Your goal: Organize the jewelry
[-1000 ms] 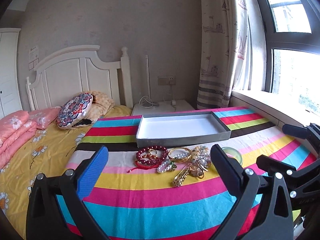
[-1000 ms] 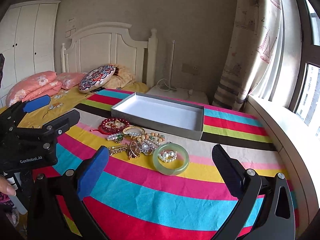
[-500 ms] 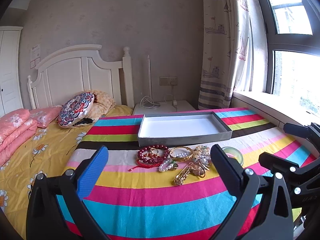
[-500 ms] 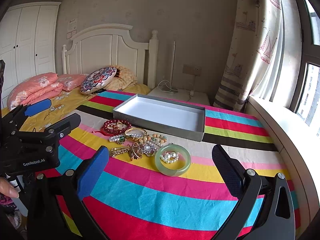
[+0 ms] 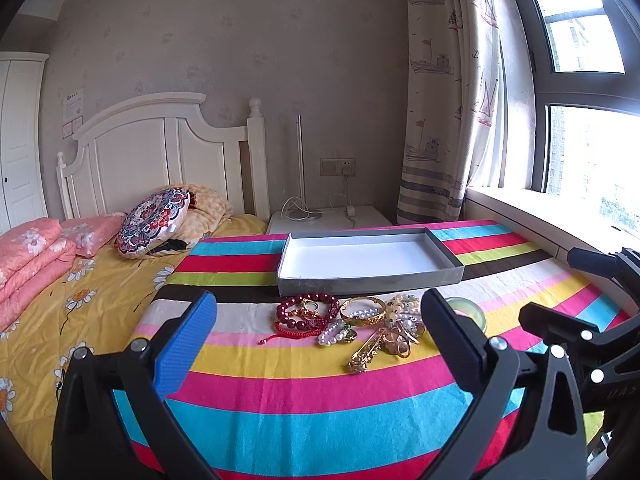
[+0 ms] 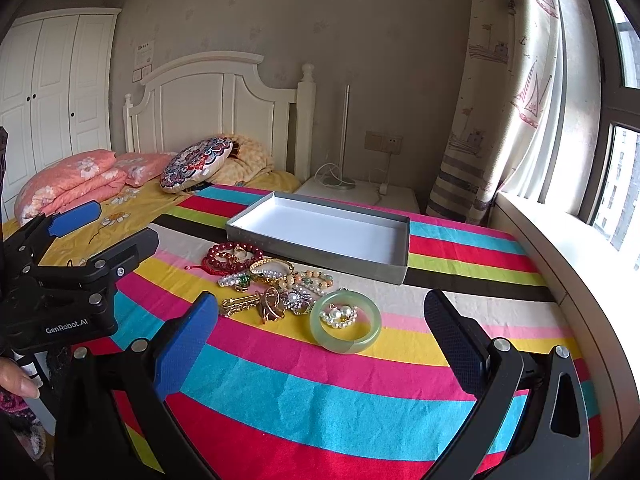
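Observation:
A shallow grey box (image 5: 368, 285) with a white inside sits on the striped cloth; nothing lies in it. Just in front of it is a pile of jewelry: a red bead bracelet (image 5: 308, 308), a gold bangle (image 5: 362, 312), a gold clip (image 5: 366, 352) and a green jade bangle (image 6: 346, 324) ringing a small pearl piece. My left gripper (image 5: 318, 300) hovers open short of the pile, holding nothing. My right gripper (image 6: 320, 300) is open too, near the jade bangle. The box (image 6: 316, 252) lies beyond it. Each gripper shows in the other's view: left (image 6: 106, 228), right (image 5: 568, 288).
The striped cloth (image 5: 320, 420) covers a surface beside a bed with a yellow sheet (image 5: 60, 320), pink bedding and a round patterned cushion (image 5: 154, 222). A white nightstand (image 5: 332, 218) stands behind the box. A window sill (image 6: 580, 264) runs along the right. A person's hand (image 6: 16, 380) shows at lower left.
Both views have drifted slightly. The jewelry and the box lie where they were, and both grippers remain open.

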`<state>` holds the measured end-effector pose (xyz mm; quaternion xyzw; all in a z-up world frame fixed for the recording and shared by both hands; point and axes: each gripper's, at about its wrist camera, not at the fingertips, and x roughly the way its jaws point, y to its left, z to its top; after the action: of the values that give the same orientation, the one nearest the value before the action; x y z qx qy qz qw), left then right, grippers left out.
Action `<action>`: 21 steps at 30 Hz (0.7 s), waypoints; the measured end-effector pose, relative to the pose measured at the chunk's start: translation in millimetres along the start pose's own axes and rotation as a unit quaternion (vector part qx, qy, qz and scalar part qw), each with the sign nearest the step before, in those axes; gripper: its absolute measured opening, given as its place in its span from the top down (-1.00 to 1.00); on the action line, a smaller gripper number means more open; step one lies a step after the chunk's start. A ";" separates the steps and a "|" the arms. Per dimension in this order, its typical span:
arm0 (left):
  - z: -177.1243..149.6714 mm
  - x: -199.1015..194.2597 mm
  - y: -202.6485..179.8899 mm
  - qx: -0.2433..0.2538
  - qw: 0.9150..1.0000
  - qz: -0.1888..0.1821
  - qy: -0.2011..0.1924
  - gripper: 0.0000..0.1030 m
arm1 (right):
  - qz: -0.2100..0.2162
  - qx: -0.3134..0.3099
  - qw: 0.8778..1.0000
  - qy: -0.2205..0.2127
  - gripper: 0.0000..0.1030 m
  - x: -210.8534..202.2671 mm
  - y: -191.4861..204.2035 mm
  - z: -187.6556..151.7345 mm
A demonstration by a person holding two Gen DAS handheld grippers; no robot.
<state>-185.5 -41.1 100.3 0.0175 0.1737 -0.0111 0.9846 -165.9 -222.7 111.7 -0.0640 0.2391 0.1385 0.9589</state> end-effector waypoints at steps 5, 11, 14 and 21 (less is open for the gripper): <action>-2.1 -1.4 1.7 -0.007 1.000 0.001 -0.005 -0.96 | 0.002 0.005 1.000 -0.006 -0.91 -2.0 -1.4 0.1; -2.5 -5.8 4.6 -0.012 1.000 0.001 -0.015 -0.96 | 0.004 0.009 1.000 -0.017 -0.91 -5.4 -2.4 0.8; -2.6 -4.3 4.0 -0.012 1.000 0.001 -0.013 -0.96 | 0.006 0.010 1.000 -0.019 -0.91 -5.4 -1.7 -0.1; -7.7 -1.2 4.7 -0.014 1.000 0.001 -0.013 -0.96 | 0.007 0.009 1.000 -0.017 -0.91 3.1 -1.0 -7.4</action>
<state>-189.1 -36.1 93.6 0.0039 0.1609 -0.0076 0.9869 -166.3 -224.3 103.8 -0.0510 0.2241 0.1441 0.9625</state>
